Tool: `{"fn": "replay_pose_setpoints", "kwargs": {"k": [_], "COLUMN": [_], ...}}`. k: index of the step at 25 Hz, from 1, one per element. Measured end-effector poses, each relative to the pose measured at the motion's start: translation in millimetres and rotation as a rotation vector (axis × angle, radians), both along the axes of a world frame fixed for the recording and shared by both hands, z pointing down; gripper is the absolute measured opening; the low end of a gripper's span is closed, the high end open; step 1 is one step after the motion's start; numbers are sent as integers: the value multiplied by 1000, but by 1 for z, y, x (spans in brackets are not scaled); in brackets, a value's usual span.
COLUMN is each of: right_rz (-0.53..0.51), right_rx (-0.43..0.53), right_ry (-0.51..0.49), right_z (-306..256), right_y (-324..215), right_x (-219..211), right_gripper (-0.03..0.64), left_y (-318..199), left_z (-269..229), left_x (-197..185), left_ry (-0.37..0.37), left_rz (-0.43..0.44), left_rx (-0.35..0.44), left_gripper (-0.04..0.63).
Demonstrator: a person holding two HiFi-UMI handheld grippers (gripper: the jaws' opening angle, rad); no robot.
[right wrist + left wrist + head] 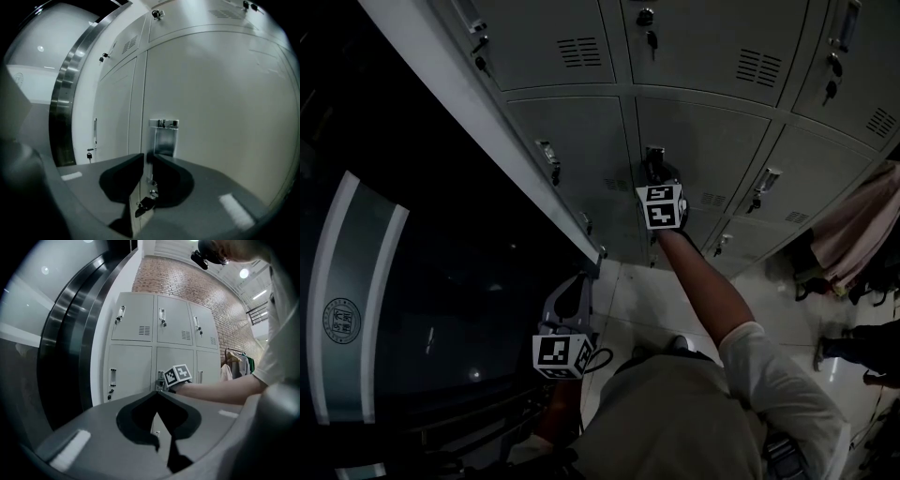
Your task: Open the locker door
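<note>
The locker door [220,103] looks closed. The left claw [157,394] hangs closed and empty; the right claw [147,161] stands narrow astride the handle [164,138] lip. Pinch it fully before pulling straight out, clear of the small hanging key [143,206].

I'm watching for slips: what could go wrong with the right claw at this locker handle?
The right claw straddles only the thin edge of the handle, jaws not yet visibly pressing, so it may slip off on the pull. The key hanging just below could get knocked or snagged.
</note>
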State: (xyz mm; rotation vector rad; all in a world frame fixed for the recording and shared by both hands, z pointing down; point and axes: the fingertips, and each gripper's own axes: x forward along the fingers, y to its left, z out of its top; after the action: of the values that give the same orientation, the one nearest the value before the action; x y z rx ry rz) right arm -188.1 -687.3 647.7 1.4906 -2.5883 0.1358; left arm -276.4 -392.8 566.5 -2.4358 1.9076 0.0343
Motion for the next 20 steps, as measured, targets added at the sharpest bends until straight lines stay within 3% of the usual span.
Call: {"fn": "replay_pose_setpoints", "kwargs": {"k": [5, 20], "right_rz": [44, -15], "right_rx": [21, 58], "right_ry": [7, 10], "right_z": [0, 0], "right_y": [-3, 9], "right_x": [3, 3], "right_gripper": [66, 44], "left_y": [3, 9], "left_z": [2, 0], "left_x": [-14, -17], "left_ry": [20, 8], "left_rz": [-28, -16], "left_rx": [0, 18], "left_gripper": [67, 67]}}
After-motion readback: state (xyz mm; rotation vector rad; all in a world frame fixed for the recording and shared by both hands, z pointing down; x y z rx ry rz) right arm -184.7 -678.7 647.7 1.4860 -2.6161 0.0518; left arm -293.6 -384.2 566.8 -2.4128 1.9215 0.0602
